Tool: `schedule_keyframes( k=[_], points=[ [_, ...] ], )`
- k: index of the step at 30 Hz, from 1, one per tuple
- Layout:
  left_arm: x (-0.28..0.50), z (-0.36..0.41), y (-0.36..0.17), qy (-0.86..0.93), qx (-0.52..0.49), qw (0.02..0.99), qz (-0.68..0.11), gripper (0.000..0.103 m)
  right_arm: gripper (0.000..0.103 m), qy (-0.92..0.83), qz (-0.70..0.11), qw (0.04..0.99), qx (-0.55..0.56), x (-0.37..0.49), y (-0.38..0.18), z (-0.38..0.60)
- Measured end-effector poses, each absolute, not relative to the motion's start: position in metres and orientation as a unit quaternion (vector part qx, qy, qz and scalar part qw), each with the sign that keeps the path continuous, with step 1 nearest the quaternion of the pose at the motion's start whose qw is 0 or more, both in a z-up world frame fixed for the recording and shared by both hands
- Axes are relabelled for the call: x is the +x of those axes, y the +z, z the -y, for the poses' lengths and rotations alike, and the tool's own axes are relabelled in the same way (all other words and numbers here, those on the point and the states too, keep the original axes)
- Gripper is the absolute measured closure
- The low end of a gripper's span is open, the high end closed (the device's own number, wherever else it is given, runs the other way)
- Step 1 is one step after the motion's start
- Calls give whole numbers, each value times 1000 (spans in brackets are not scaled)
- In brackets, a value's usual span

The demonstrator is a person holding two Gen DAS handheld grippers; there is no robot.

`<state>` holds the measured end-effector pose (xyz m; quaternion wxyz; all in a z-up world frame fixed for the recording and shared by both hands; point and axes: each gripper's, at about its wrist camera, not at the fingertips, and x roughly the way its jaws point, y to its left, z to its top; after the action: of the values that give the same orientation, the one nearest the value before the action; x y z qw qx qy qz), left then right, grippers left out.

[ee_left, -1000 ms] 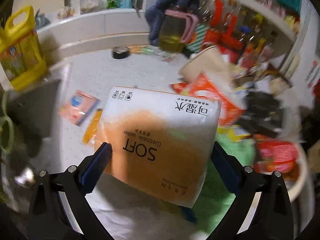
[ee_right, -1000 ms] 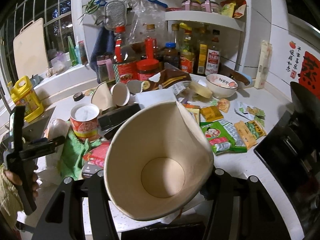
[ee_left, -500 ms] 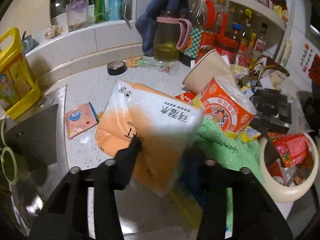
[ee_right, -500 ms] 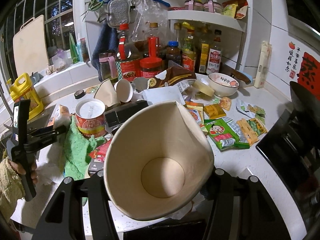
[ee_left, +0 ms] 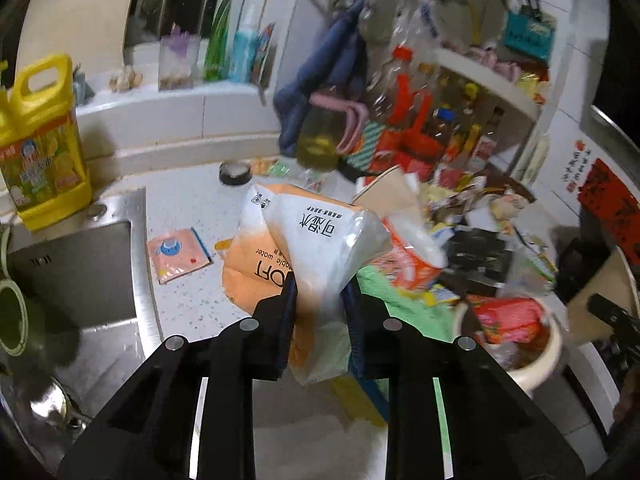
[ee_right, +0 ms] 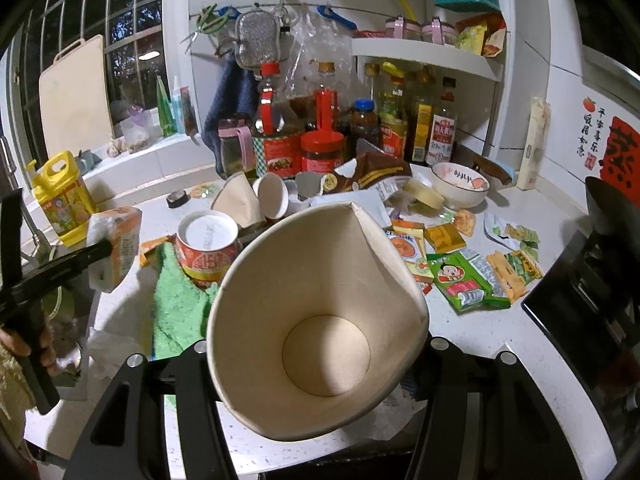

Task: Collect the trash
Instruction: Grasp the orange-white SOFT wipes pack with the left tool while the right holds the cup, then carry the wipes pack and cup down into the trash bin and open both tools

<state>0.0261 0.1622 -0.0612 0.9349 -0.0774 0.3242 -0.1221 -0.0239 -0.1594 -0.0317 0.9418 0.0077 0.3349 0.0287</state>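
My left gripper [ee_left: 320, 292] is shut on an orange-and-white tissue pack wrapper [ee_left: 312, 240], squeezed and lifted above the counter; it also shows in the right wrist view [ee_right: 116, 244]. My right gripper [ee_right: 316, 356] is shut on a large crumpled paper cup [ee_right: 316, 312], its empty mouth facing the camera. Snack wrappers [ee_right: 464, 280] lie on the white counter [ee_right: 500, 336] to the right. A red noodle cup [ee_right: 206, 248] stands on a green cloth [ee_right: 176, 304]. A bowl of wrappers [ee_left: 516, 332] sits at the right of the left wrist view.
A steel sink [ee_left: 76, 280] lies left with a yellow detergent jug [ee_left: 40, 148] behind it. A pink packet [ee_left: 178, 254] lies by the sink. Sauce bottles and jars [ee_right: 360, 136] crowd the back. A white bowl [ee_right: 460, 184] and a black stove [ee_right: 592, 292] are right.
My left gripper closed from wide open onto the tissue pack wrapper, crushing it narrow, and raised it. The right gripper kept holding the paper cup almost still.
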Motion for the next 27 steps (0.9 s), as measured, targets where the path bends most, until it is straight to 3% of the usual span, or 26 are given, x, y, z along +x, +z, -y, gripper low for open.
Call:
schedule_keyframes(
  k=[8, 14, 21, 27],
  points=[
    [-45, -125, -14, -222, -54, 929, -291, 80, 47, 27, -312, 950, 20, -54, -3, 173],
    [-117, -60, -13, -372, -14, 868, -330, 80, 47, -14, -349, 937, 20, -99, -12, 215],
    [-163, 9, -82, -431, 36, 794, -427, 80, 48, -33, -467, 884, 21, -131, -109, 265],
    [-175, 48, -205, -354, 61, 767, -532, 80, 48, 27, -562, 826, 29, -123, -237, 284]
  ],
)
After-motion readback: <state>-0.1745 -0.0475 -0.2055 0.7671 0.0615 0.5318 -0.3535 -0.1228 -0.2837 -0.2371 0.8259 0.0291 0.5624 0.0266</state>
